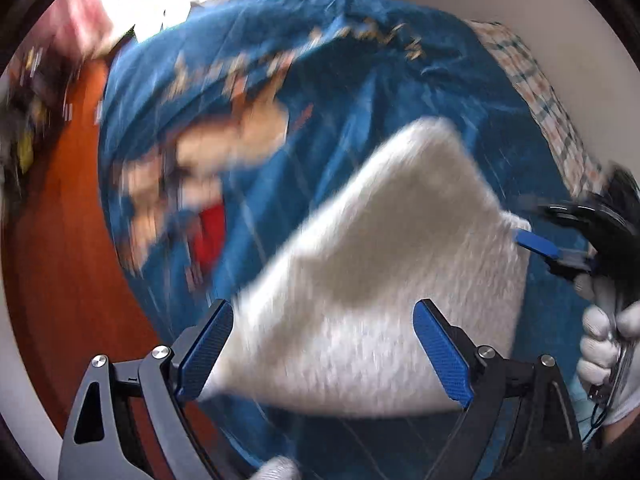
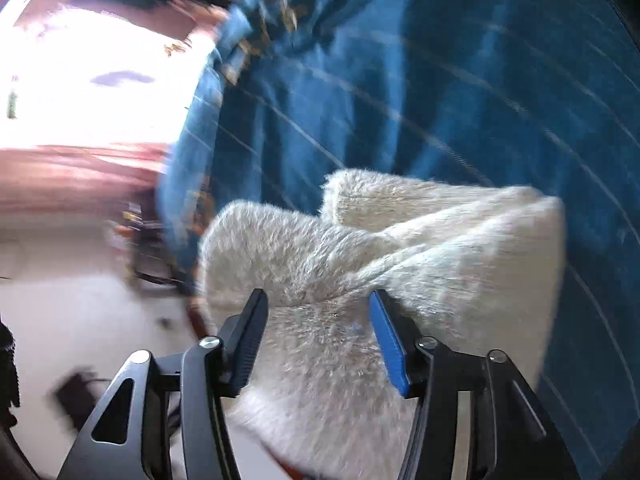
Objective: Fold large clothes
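Note:
A white fuzzy garment [image 1: 372,280] lies folded on a blue bedsheet [image 1: 360,92]; it also shows in the right wrist view [image 2: 380,264]. My left gripper [image 1: 324,344] is open, its blue-padded jaws standing wide on either side of the garment's near edge. My right gripper [image 2: 318,320] is open, jaws apart over the garment's near part, not pinching it. The right gripper also shows in the left wrist view [image 1: 538,242] at the garment's right corner, held by a white-gloved hand [image 1: 604,344]. Both views are motion-blurred.
The blue sheet [image 2: 460,80] has a cartoon print [image 1: 224,152] and a checked cloth [image 1: 540,92] at its far right edge. Red-brown floor [image 1: 60,240] lies left of the bed. A bright window area [image 2: 88,80] and a pale floor [image 2: 80,300] are at left.

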